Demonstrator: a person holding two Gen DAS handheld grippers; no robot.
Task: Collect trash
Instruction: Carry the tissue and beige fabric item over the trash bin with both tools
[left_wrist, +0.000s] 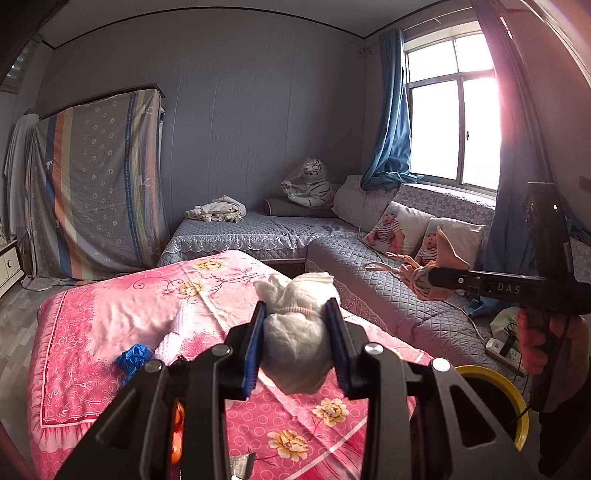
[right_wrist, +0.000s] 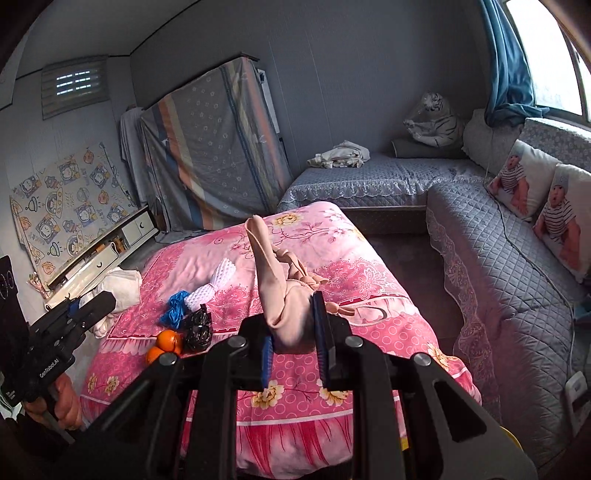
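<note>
My left gripper (left_wrist: 297, 347) is shut on a white tied cloth bundle (left_wrist: 295, 350) and holds it above the pink bed (left_wrist: 92, 332). My right gripper (right_wrist: 295, 354) is shut on a beige tied cloth bundle (right_wrist: 277, 280), also above the bed; it shows in the left wrist view (left_wrist: 432, 277) at the right. On the bed lie a white foam net (right_wrist: 218, 284), a blue crumpled wrapper (right_wrist: 175, 308), a black crumpled bag (right_wrist: 197, 326) and oranges (right_wrist: 166, 341). A yellow-rimmed bin (left_wrist: 513, 406) stands right of the bed.
A grey L-shaped sofa (right_wrist: 498, 258) with baby-print pillows (right_wrist: 517, 181) runs along the right. A covered mattress (right_wrist: 221, 155) leans on the far wall. A power strip (left_wrist: 502, 349) lies on the floor by the bin. A low white cabinet (right_wrist: 110, 247) stands left of the bed.
</note>
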